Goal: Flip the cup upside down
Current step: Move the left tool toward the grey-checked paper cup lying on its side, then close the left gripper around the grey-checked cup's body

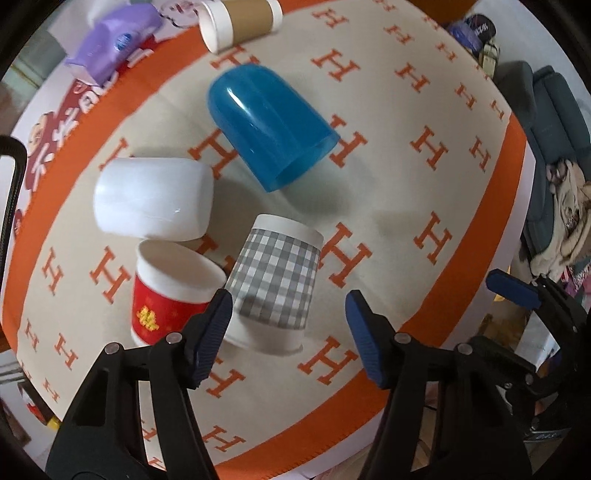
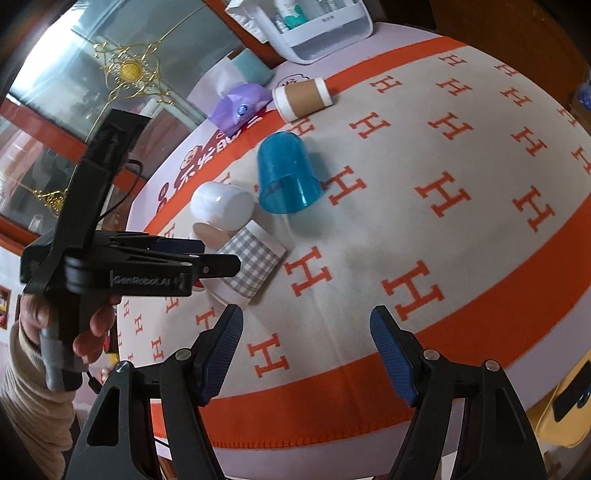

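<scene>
Several cups stand on the patterned cloth. A grey-checked paper cup [image 1: 275,282] [image 2: 251,264] stands upside down, just ahead of my open left gripper [image 1: 288,336] [image 2: 207,258]. A red paper cup [image 1: 168,295] stands upright left of it, mouth up. A white cup [image 1: 155,197] [image 2: 223,205] and a blue translucent cup [image 1: 269,123] [image 2: 286,173] stand upside down behind. A brown-sleeved paper cup [image 1: 240,22] [image 2: 303,98] lies on its side at the far edge. My right gripper [image 2: 306,350] is open and empty above the cloth's near side.
A purple tissue pack [image 1: 110,40] [image 2: 240,107] lies at the far left. A white organizer tray [image 2: 314,26] stands beyond the table. The orange-bordered cloth [image 1: 424,184] [image 2: 461,206] covers the round table; a chair with clothes [image 1: 554,166] stands to the right.
</scene>
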Motion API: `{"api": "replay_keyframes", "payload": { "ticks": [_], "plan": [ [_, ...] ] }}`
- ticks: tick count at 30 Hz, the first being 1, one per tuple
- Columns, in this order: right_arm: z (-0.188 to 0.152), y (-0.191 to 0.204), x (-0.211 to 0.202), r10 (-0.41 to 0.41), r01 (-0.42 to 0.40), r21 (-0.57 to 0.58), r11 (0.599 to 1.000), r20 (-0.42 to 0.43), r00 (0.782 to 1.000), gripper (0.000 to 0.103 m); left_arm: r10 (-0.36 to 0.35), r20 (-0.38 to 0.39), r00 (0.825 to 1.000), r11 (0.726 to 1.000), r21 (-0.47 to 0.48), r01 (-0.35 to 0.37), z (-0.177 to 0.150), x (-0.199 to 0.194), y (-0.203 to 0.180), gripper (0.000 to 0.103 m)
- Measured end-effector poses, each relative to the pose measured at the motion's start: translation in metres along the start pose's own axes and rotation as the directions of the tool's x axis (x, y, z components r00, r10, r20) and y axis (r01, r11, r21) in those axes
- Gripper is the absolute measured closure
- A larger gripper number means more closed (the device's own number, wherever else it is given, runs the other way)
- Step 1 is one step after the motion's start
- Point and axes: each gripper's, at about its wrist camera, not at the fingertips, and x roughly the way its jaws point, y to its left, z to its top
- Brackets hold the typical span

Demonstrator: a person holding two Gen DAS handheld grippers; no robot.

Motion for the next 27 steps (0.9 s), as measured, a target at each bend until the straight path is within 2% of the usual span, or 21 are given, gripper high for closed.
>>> {"api": "replay_keyframes", "payload": {
  "ticks": [11, 19, 21, 27],
  "plan": [
    [-0.004, -0.008, -0.002, -0.015, 0.015, 0.041, 0.999, -0.003, 1.0, 0.03, 0.057, -0.076, 0.995, 0.998, 0.036, -0.055, 0.015, 0.04, 0.004, 0.042],
    [-0.005, -0.011, -0.001, -0.023, 0.023, 0.058, 0.998, -0.004, 1.0, 0.03, 0.062, -0.105, 0.993, 0.997, 0.049, -0.057, 0.017, 0.066, -0.008, 0.042],
    [-0.005, -0.012, -0.002, -0.024, 0.024, 0.063, 0.998, -0.003, 1.0, 0.03, 0.066, -0.105, 0.992, 0.997, 0.044, -0.062, 0.015, 0.071, -0.011, 0.044],
    [-0.005, -0.015, -0.005, -0.018, 0.018, 0.072, 0.997, -0.001, 1.0, 0.03, 0.046, -0.061, 0.997, 0.998, -0.028, -0.048, 0.003, 0.051, -0.018, 0.046]
  ]
}}
